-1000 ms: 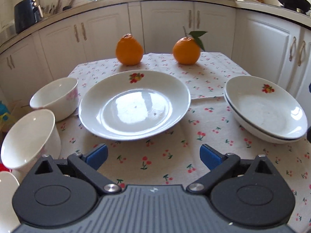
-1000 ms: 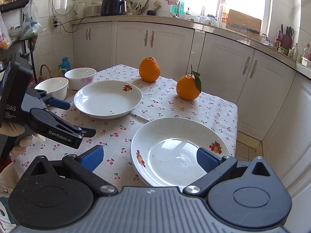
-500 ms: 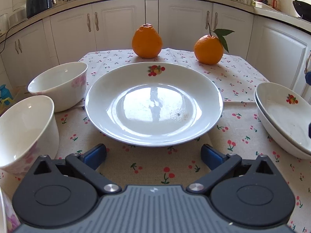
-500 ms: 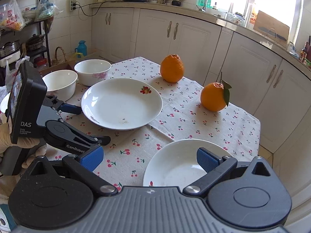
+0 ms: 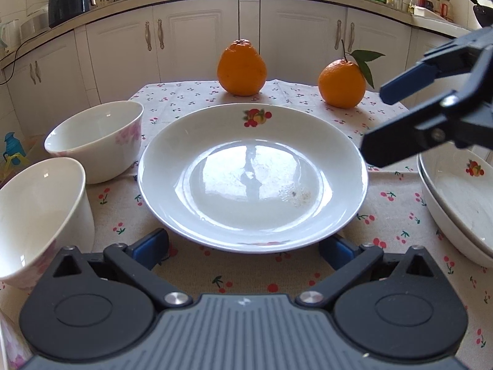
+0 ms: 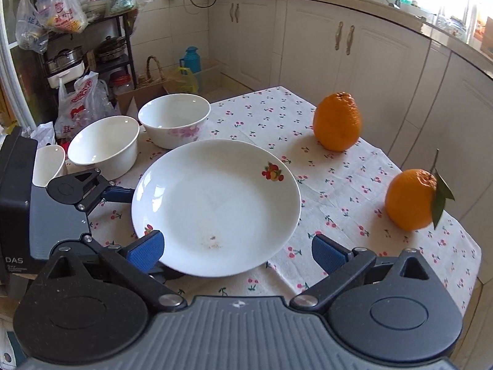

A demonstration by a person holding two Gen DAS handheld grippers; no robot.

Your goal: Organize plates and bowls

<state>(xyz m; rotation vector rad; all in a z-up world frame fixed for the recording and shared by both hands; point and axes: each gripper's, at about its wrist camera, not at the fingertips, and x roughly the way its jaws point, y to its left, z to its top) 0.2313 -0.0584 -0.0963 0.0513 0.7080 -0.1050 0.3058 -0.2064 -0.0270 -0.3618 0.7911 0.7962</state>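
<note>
A white plate with a fruit print [image 5: 252, 178] lies mid-table on the cherry cloth. My left gripper [image 5: 245, 248] is open, its blue pads either side of the plate's near rim and low on the cloth. My right gripper [image 5: 377, 123] hangs open above the plate's right rim. From the right wrist the same plate [image 6: 215, 206] fills the middle, with the right gripper [image 6: 237, 251] open across its near edge. One left finger [image 6: 118, 193] touches or nearly touches the plate's rim. Two stacked plates [image 5: 456, 197] sit at the right. Two white bowls [image 5: 95, 138] [image 5: 37, 215] stand left.
Two oranges [image 5: 242, 67] [image 5: 342, 83] stand at the far end of the table. A third white bowl [image 6: 49, 163] stands by the table's left corner. White cabinets ring the table; bags and a rack [image 6: 71, 61] stand beyond its left side.
My left gripper has moved forward and down to the centre plate's near rim. My right gripper has swung left from the stacked plates to the centre plate's right side.
</note>
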